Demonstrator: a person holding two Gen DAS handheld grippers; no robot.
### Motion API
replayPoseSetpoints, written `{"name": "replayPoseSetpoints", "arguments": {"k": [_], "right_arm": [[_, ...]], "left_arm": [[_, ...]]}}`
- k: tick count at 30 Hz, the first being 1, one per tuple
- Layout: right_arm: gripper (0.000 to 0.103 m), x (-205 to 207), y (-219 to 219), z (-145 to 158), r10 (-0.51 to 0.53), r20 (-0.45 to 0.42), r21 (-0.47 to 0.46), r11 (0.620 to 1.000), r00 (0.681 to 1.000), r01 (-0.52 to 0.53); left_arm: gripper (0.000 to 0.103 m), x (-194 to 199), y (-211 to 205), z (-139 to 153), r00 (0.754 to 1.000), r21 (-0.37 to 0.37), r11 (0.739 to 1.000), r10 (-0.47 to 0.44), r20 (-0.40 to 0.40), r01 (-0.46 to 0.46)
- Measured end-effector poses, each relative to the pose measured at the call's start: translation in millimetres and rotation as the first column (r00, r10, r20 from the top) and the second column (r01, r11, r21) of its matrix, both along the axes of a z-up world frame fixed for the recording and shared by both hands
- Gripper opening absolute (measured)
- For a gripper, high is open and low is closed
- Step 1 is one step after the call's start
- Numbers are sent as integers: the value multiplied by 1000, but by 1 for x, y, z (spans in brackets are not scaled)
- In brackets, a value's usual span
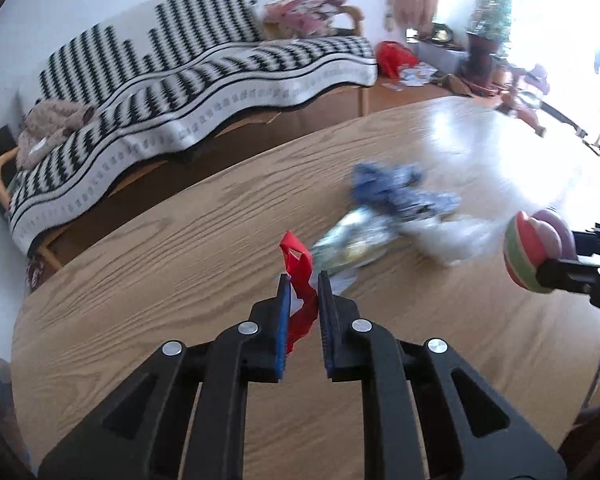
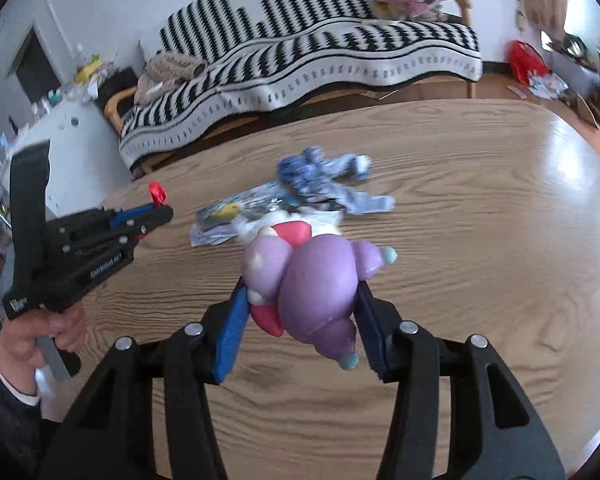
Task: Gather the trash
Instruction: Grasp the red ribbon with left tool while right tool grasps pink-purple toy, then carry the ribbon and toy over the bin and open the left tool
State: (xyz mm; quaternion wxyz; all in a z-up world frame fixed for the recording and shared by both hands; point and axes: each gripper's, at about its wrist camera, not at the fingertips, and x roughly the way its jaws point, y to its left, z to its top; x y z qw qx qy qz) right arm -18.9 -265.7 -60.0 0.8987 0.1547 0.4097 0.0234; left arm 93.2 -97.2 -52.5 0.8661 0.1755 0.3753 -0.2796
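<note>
While both grippers hang over the wooden table [image 2: 480,240], here's the rundown, left to right;

Left hand [image 2: 32,336]: wrapped round the handle, dark sleeve with a white cuff showing at the wrist
Left gripper [image 1: 303,280]: jaws pinched almost together on a red scrap [image 1: 300,300]; the strip pokes up past the tips, clear of the tabletop
Trash pile: crumpled blue wrapper [image 2: 320,176], a flat shiny packet [image 2: 236,216] and some white paper [image 1: 448,240] bunched together mid-table, just ahead of both grippers; kinda blurry
Right gripper [image 2: 300,284]: blue pads about half apart and clamped on a purple toy [image 2: 316,292] with pink and teal bits; it sits off the table
Behind it all: sofa [image 2: 300,60] under a black-and-white zigzag throw; red bag [image 2: 526,60] on the floor at the far right
</note>
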Motion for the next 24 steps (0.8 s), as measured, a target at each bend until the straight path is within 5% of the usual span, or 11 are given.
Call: {"name": "replayPoseSetpoints", "arguments": {"k": [3,13,19,24], "right_arm": [[50,-23,-33,8,-45,9,49,998,999,45],[50,-121,-151,28,-308,37,-30,951,951,309],[51,-197,-235,18,-510,17,-38,859,860,511],[51,-255,-293,-1,-635,-30,-18,772,772,635]], "left_arm": [[13,-21,-30,10,998,-11,998,-57,10,57],[13,-107,-160,18,956,-122,951,-290,-41,283],[13,-177,-251,4,889,-156,887,-450,-83,434],[13,-235,-309,-12,802,-203,806,-585,-123,557]]}}
